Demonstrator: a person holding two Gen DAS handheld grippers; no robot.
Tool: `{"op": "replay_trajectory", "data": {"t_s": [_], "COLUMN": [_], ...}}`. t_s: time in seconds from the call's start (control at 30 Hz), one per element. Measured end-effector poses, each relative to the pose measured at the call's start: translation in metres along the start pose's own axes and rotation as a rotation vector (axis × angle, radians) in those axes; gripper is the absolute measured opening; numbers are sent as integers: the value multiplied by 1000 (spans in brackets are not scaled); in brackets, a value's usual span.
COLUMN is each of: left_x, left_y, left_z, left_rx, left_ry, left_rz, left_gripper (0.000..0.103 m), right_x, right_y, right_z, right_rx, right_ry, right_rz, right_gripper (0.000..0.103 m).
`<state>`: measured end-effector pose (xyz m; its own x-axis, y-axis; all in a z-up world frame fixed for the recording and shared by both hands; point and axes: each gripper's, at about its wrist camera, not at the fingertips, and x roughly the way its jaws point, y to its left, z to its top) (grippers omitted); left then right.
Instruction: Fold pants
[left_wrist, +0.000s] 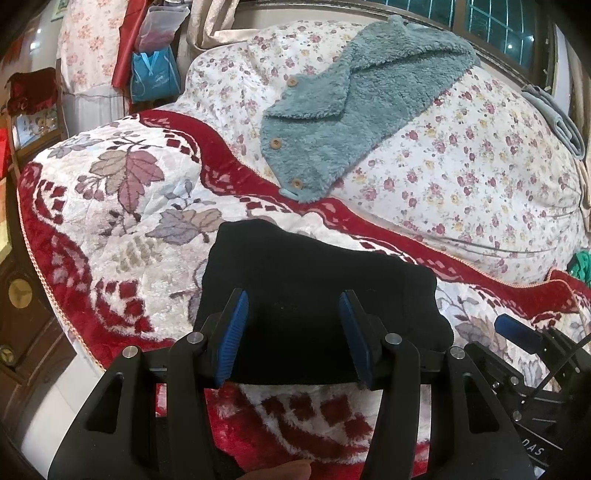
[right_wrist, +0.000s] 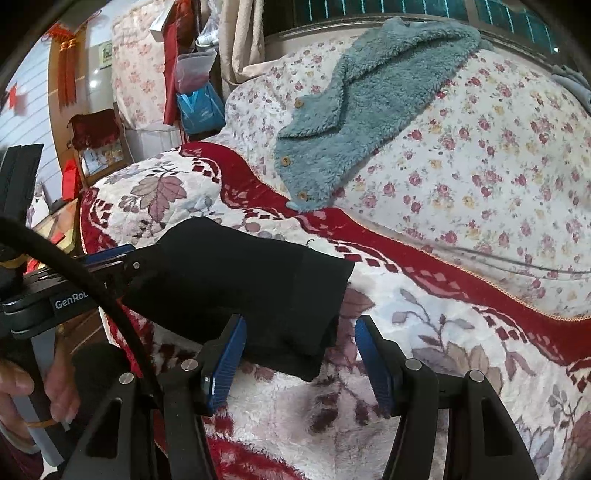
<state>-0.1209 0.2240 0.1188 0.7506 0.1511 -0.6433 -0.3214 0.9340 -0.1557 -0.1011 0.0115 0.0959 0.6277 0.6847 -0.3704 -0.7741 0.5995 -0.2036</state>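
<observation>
Pants (left_wrist: 317, 306): black, folded compact, lying on near red-floral blanket (left_wrist: 122, 221).
Left gripper (left_wrist: 295, 332): fingers apart, straddling the bundle, likely squaring it.
Right gripper (right_wrist: 299, 354): fingers apart over its right corner, gripping nothing.

left wrist view close above the folded black pants (left_wrist: 317, 291), facing across the bed toward the window, right wrist view equally near, set just rightward, facing the same way, both sharing pants, red floral blanket (left_wrist: 122, 206), teal fleece garment (left_wrist: 354, 110)
</observation>
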Motion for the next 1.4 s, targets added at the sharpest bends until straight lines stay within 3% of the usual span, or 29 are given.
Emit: {"op": "replay_trajectory", "data": {"t_s": [0.6, 1.4], "left_x": [9, 11], "left_y": [10, 16], "left_z": [1, 5], "left_rx": [-26, -26], "left_ry": [15, 16], "left_rz": [19, 17], "left_gripper": [51, 51], "right_x": [18, 24], "right_y": [-9, -12], "right_z": [-2, 0], "right_rx": [79, 107], "right_ry": [41, 48], "right_rz": [77, 88], "right_gripper": [59, 59]}}
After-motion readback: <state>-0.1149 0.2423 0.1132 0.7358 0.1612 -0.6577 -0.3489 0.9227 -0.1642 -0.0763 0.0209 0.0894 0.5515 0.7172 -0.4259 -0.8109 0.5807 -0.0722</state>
